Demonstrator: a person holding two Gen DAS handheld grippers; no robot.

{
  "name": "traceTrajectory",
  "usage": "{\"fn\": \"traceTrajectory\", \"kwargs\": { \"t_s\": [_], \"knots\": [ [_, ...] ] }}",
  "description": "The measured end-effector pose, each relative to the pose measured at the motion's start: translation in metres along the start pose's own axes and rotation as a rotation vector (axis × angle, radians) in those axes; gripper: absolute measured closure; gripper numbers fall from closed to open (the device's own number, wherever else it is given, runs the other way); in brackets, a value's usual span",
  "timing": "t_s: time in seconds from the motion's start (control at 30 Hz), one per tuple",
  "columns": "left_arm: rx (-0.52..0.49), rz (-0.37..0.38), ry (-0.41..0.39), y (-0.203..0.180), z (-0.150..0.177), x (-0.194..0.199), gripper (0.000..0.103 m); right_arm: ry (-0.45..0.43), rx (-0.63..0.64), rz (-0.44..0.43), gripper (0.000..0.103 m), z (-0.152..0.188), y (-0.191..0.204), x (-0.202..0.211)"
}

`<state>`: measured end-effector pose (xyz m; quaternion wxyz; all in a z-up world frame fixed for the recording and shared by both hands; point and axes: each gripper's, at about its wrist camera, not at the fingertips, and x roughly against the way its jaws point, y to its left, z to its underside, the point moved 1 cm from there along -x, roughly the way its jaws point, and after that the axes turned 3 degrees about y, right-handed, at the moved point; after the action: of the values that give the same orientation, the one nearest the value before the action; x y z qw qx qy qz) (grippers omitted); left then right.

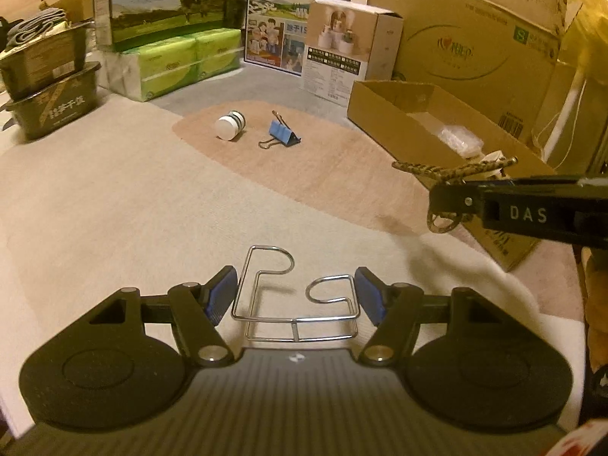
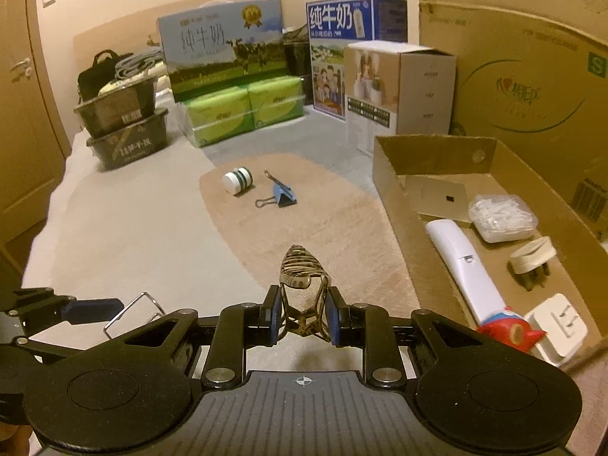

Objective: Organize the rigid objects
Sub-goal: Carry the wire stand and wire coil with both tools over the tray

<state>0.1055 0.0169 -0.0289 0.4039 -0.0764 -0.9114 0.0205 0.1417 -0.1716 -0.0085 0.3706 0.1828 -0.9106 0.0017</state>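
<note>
My left gripper (image 1: pixel 295 288) is open around a bent wire hook rack (image 1: pixel 292 304) that lies on the pale carpet; its pads stand either side of the wire. My right gripper (image 2: pixel 303 313) is shut on a leopard-pattern hair claw clip (image 2: pixel 302 269), held above the rug; it also shows in the left wrist view (image 1: pixel 452 173). A white and green round cap (image 2: pixel 237 180) and a blue binder clip (image 2: pixel 281 193) lie on the tan rug. The open cardboard box (image 2: pixel 383 167) at the right holds a white remote, a plastic case, plugs and a red toy.
Milk cartons (image 2: pixel 224 53), green tissue packs (image 2: pixel 243 112), a white product box (image 2: pixel 395 87) and a big carton (image 2: pixel 524 87) line the back. Two stacked dark tubs (image 2: pixel 125 129) stand at the left. A door (image 2: pixel 22 95) is at far left.
</note>
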Motion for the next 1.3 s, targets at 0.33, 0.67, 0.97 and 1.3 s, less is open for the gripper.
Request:
{"fn": "traceTrajectory", "kwargs": {
  "t_s": [0.33, 0.67, 0.97, 1.3],
  "knots": [
    [0.017, 0.005, -0.041, -0.026, -0.001, 0.036, 0.038, -0.036, -0.018, 0.011, 0.078, 0.014, -0.010, 0.048],
    [-0.014, 0.025, -0.067, -0.053, -0.003, 0.051, 0.038, -0.060, -0.048, 0.034, 0.078, 0.026, -0.029, 0.075],
    [-0.036, 0.034, -0.077, -0.070, -0.006, 0.056, 0.038, -0.076, -0.072, 0.050, 0.078, 0.030, -0.044, 0.089],
    [-0.049, 0.052, -0.075, -0.083, -0.010, 0.054, 0.038, -0.083, -0.091, 0.071, 0.078, 0.035, -0.059, 0.097]
  ]
}}
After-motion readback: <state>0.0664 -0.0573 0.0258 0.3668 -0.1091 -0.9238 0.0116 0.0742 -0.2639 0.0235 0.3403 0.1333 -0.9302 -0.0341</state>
